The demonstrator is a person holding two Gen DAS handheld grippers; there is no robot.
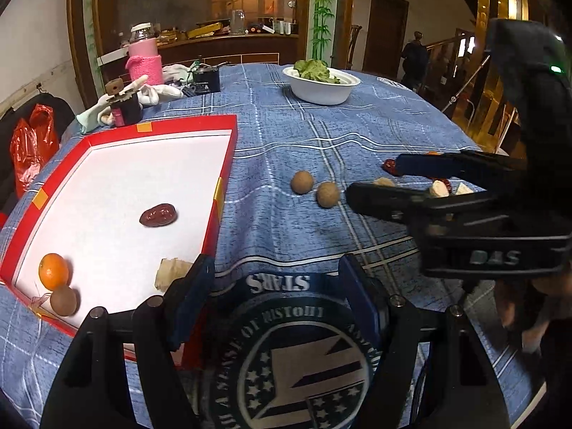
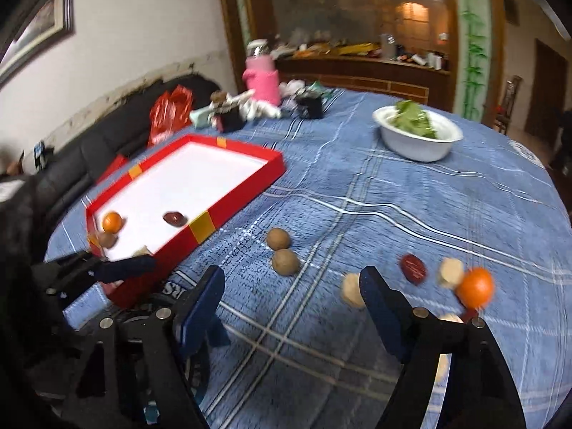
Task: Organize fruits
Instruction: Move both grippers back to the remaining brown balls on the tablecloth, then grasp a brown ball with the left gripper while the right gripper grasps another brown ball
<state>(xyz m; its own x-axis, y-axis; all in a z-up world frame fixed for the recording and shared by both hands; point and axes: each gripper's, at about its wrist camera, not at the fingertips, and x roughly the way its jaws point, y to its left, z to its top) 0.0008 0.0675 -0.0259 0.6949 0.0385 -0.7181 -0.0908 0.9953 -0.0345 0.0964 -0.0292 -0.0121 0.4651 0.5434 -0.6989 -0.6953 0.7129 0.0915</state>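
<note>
1. Two grippers are in our hands. Our left gripper (image 1: 275, 279) hangs with its jaws apart and nothing between them, just beside the near corner of the red tray (image 1: 228, 125). Our right gripper (image 2: 291, 289) is also open and empty, above the tabletop (image 1: 304, 136) near the loose fruits.
2. In the tray we see four pieces already: an orange (image 1: 53, 271), a brown round fruit (image 1: 63, 300) touching it, a red date (image 1: 158, 215) in the middle, and a pale piece (image 1: 171, 271) near the left gripper.
3. On the blue cloth still lie two brown round fruits (image 2: 282, 250) close together, a second red date (image 2: 413, 268), a second orange (image 2: 475, 286) and some pale pieces (image 2: 451, 272) beside it; the picture is blurred there, so we cannot count them exactly.
4. We judge that less than half of the work is done. The loose fruits must still go into the tray, one at a time.
5. The white bowl (image 2: 418, 143) with green leaves stands well apart.
</note>
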